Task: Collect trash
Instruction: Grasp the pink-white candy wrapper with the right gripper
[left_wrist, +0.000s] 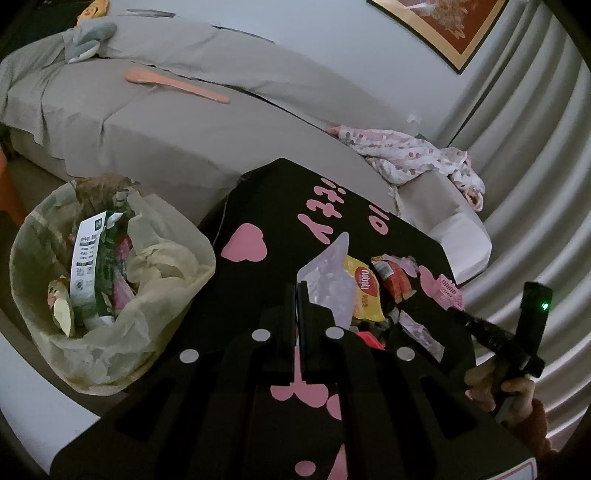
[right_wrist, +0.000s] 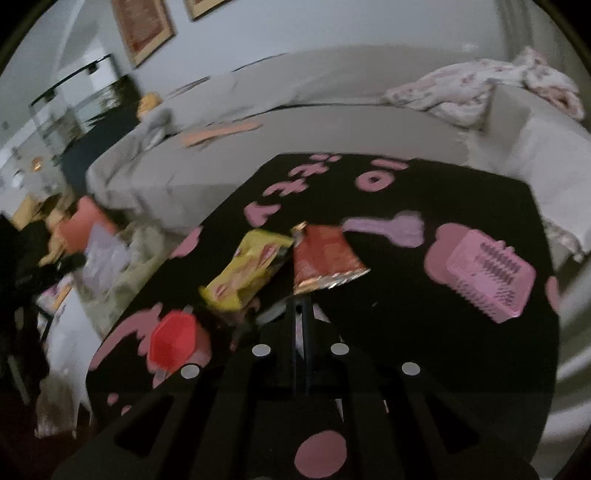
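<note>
The lined trash bin is sitting on the floor off the bench's left edge, already holding a good heap of wrappers — so the collecting looks well under way. The left hand-held gripper is hovering with its fingers nearly together, and a clear plastic wrapper seems to be pinched there, though I cannot tell for certain. The right hand-held gripper is also narrow, holding nothing visible. A yellow snack packet, a red snack packet and a small red cup are waiting mid-bench — still left to collect.
</note>
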